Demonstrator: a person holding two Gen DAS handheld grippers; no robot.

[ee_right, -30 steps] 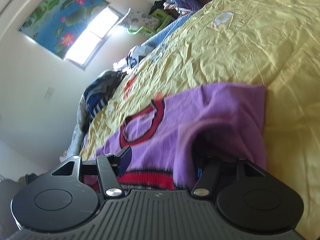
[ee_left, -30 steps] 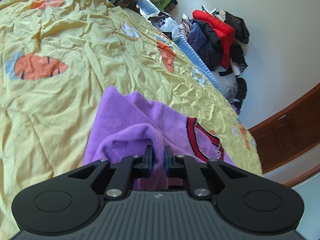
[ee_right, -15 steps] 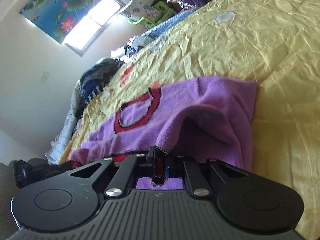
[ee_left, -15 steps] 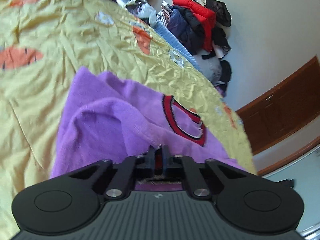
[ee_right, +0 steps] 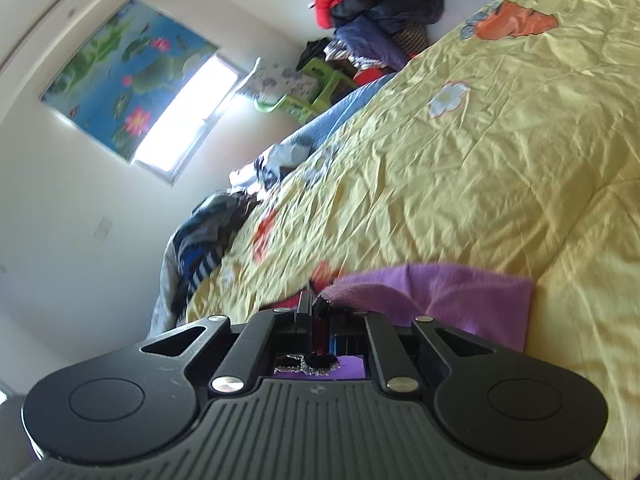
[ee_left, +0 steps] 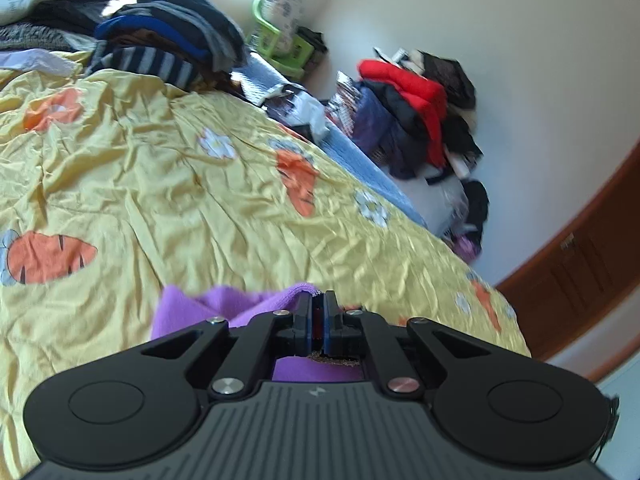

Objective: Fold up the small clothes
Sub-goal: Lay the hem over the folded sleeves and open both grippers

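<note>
Purple knitted sweater (ee_left: 224, 304) pinched in both the left tool (ee_left: 318, 316) and right tool (ee_right: 316, 320), trailing ahead over the yellow carrot-print bedspread (ee_left: 160, 184).

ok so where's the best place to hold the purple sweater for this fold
At its near edge, as now: the left gripper and right gripper each pinch the purple sweater there, coming in low from the near side of the yellow bedspread.
</note>
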